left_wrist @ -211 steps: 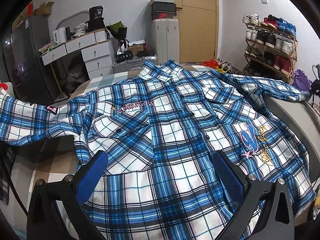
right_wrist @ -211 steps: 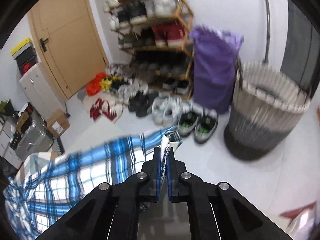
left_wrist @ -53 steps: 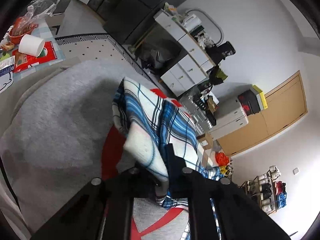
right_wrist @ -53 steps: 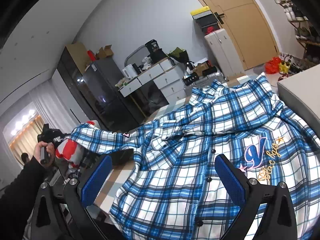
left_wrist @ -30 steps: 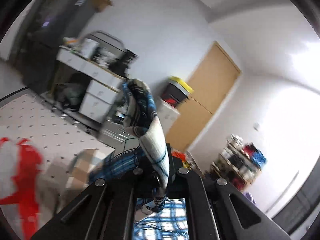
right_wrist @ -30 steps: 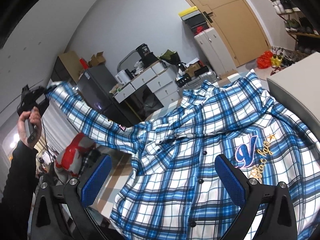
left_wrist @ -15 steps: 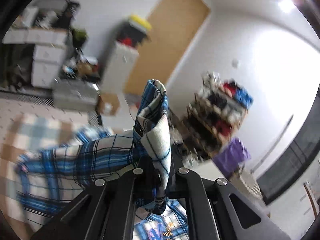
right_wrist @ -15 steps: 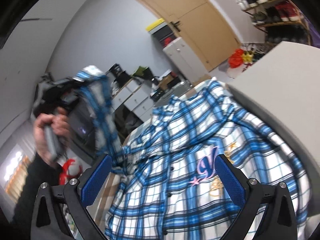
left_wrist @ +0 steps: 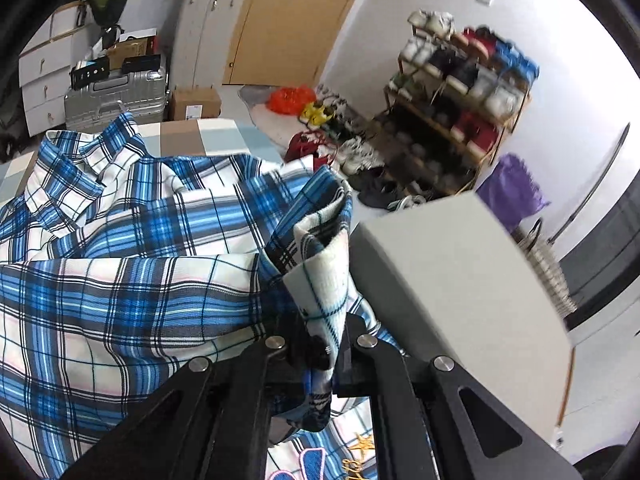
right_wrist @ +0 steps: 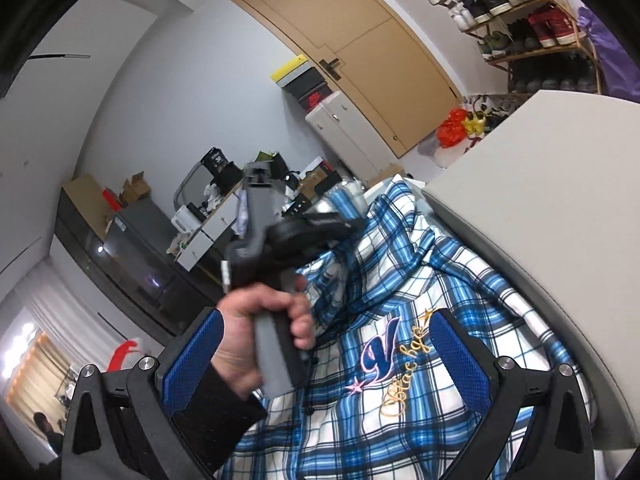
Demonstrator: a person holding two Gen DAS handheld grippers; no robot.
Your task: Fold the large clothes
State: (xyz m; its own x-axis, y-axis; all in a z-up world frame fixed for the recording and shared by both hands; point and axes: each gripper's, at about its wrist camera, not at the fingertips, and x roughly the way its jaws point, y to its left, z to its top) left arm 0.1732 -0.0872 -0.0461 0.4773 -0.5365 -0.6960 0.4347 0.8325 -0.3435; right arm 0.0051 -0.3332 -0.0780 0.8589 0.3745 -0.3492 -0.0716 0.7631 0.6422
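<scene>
In left gripper (left_wrist: 322, 344) — shirt cuff (left_wrist: 320, 248)

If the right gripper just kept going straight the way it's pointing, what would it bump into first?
Most likely the left hand holding the other gripper's handle, which sits between the open right gripper fingers' line and the plaid shirt spread below. Depth is unclear; slightly lower, it would meet the shirt instead.

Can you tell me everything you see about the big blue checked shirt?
The plaid shirt is blue, white and black, soft like flannel, with a collar, dark buttons, and a stitched letter V with gold writing and stars on the chest. It lies spread and rumpled, front up, beside a grey cushion. The left claw is shut on the cuff of one sleeve, carrying it across the shirt's body. The right claw hovers open above the chest, touching nothing.
</scene>
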